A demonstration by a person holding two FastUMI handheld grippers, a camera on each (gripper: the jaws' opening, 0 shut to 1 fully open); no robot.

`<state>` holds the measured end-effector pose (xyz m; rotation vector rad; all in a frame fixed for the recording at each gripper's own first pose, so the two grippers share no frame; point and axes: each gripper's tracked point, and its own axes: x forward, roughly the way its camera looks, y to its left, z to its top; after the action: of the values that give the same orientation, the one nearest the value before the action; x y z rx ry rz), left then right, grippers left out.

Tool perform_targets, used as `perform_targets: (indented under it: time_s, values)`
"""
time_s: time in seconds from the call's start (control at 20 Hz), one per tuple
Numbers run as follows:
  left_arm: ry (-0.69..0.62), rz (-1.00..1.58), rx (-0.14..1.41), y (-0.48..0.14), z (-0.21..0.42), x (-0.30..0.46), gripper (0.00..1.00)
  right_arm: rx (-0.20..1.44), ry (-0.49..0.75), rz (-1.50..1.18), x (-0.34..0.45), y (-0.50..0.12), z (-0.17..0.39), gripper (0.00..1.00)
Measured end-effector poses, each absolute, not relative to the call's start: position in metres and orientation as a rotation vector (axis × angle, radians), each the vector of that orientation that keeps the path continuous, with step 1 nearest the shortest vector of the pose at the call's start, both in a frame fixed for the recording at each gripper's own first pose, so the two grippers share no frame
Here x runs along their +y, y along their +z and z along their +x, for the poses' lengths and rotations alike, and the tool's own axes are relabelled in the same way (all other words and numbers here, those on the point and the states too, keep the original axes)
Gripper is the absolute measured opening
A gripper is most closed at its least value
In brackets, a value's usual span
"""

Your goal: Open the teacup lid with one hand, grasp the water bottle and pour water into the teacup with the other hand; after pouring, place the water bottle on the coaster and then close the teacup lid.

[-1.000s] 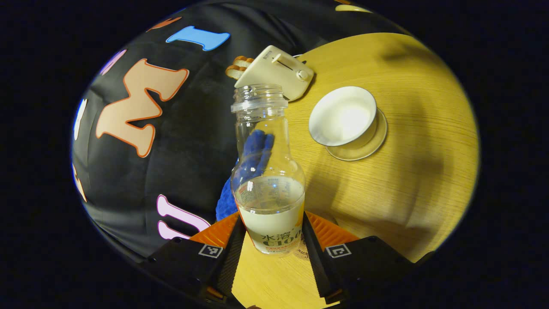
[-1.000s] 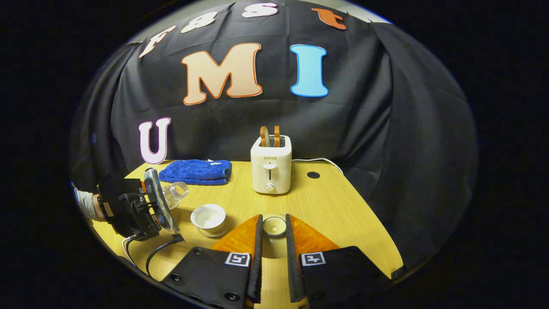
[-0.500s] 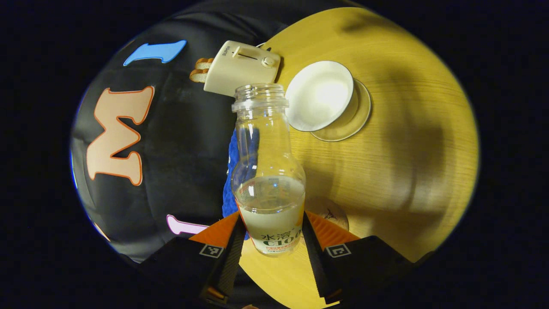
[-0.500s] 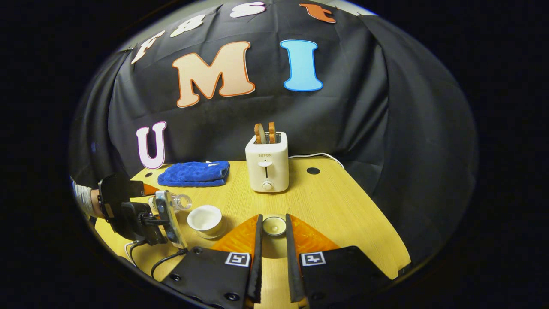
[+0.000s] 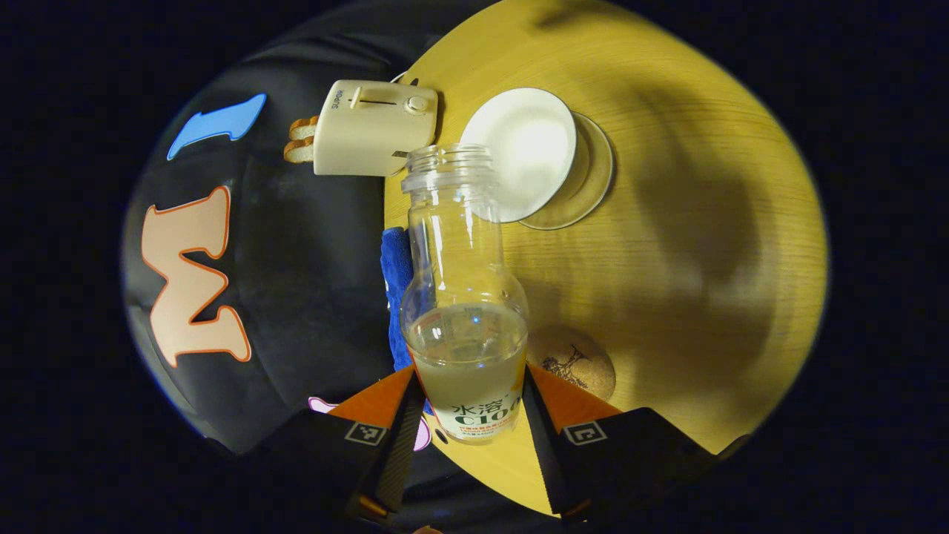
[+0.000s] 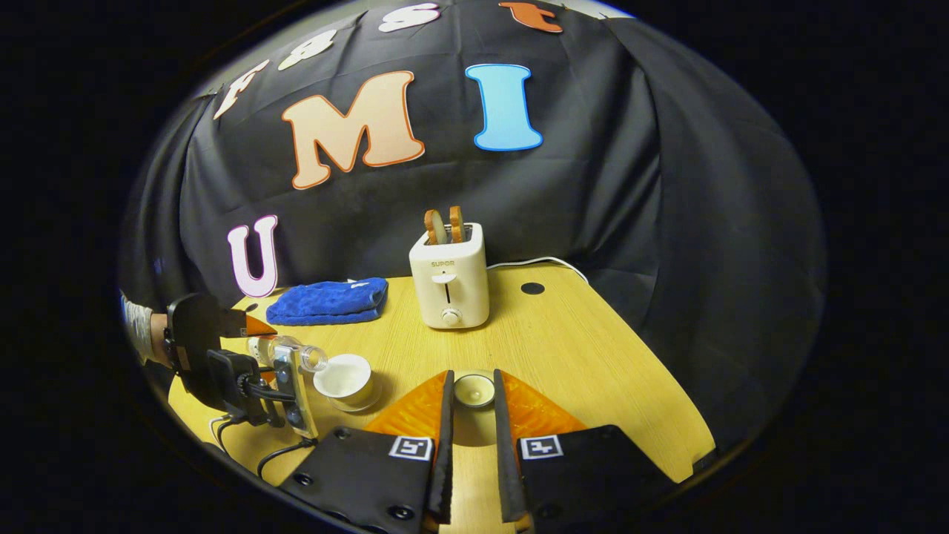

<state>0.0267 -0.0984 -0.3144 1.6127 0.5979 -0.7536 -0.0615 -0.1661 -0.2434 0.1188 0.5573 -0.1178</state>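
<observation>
The teacup (image 5: 519, 152) sits open on its saucer (image 5: 586, 185) on the yellow table (image 5: 704, 245), white bowl bare, and in the left gripper view the mouth of my water bottle (image 5: 463, 297) hangs right at its near rim, overlapping it. The bottle is tipped over toward the cup, neck leading, with the water pooled in the lower body; I see no stream leaving the mouth, so I judge the pour is on the brink, not running. My left gripper (image 5: 465, 415) has both fingers pressed on the bottle's labelled base, 1 on each side. From the right gripper view I see that gripper (image 6: 222, 356) low at the table's left with the bottle lying almost level beside the cup. My right gripper (image 6: 471, 415) carries the lid (image 6: 474, 389) pinched between its 2 fingers, lifted clear and well apart from the cup. So step 1 is done and step 2 is in hand. Next I need more tilt, with the mouth kept over the bowl, not outside the rim. The cork coaster (image 5: 571, 360) waits just beside the bottle's base, bare. Farther off stand the toaster (image 6: 449, 285) and the blue cloth (image 6: 326, 302).
</observation>
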Motion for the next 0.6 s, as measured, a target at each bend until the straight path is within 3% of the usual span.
perform_targets:
  time_s: [0.6]
  values:
    - [-0.745, 1.863, 0.626, -0.292, 0.038, -0.097, 0.71, 0.568, -0.114, 0.128, -0.174, -0.249, -0.073, 0.29]
